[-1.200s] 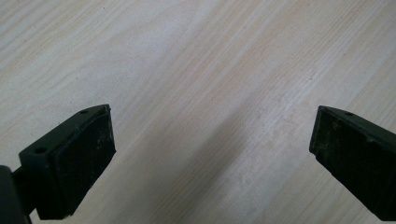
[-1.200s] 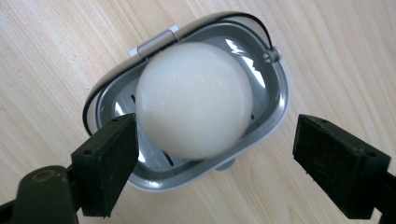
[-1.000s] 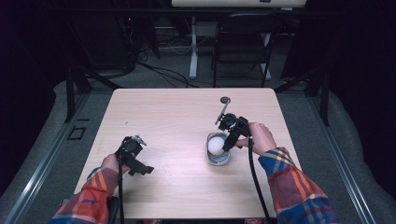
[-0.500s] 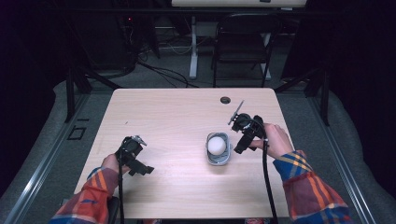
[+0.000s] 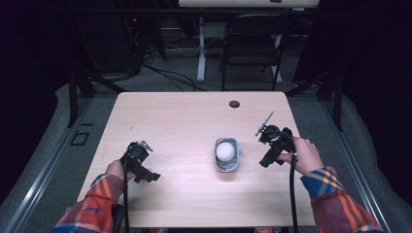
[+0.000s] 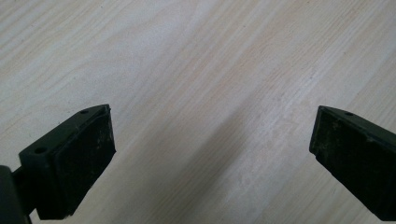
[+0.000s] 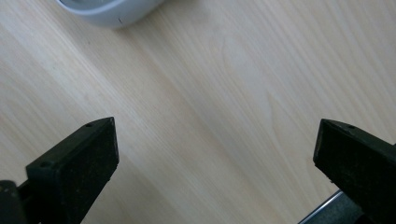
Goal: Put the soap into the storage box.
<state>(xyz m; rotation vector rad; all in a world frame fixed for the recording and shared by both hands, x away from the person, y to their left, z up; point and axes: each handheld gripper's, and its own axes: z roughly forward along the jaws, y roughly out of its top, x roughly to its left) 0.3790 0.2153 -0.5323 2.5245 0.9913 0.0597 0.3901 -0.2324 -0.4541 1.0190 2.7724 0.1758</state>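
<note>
Resting at the right side of the pale wooden worktop (image 5: 184,121), the right tool (image 5: 270,145) sits in a hand with a plaid sleeve, its jaws spread wide over bare wood in the right gripper view (image 7: 212,135), gripping nothing; just beside it to its left stands a small grey bowl (image 5: 227,162) with a white ball (image 5: 225,150) lying inside it, the bowl apart from the jaws; the bowl's pale rim (image 7: 112,11) shows at the top edge of the right gripper view; the left tool (image 5: 138,162) sits near the worktop's front left, well apart from the bowl, held by the other plaid-sleeved hand; its jaws also stand wide apart with nothing between them, only wood grain showing in the left gripper view (image 6: 210,144); a small round hole (image 5: 234,104) marks the worktop's far edge; 1 black chair (image 5: 252,46) stands on the floor beyond the worktop; a cable trails from each tool toward the person.
</note>
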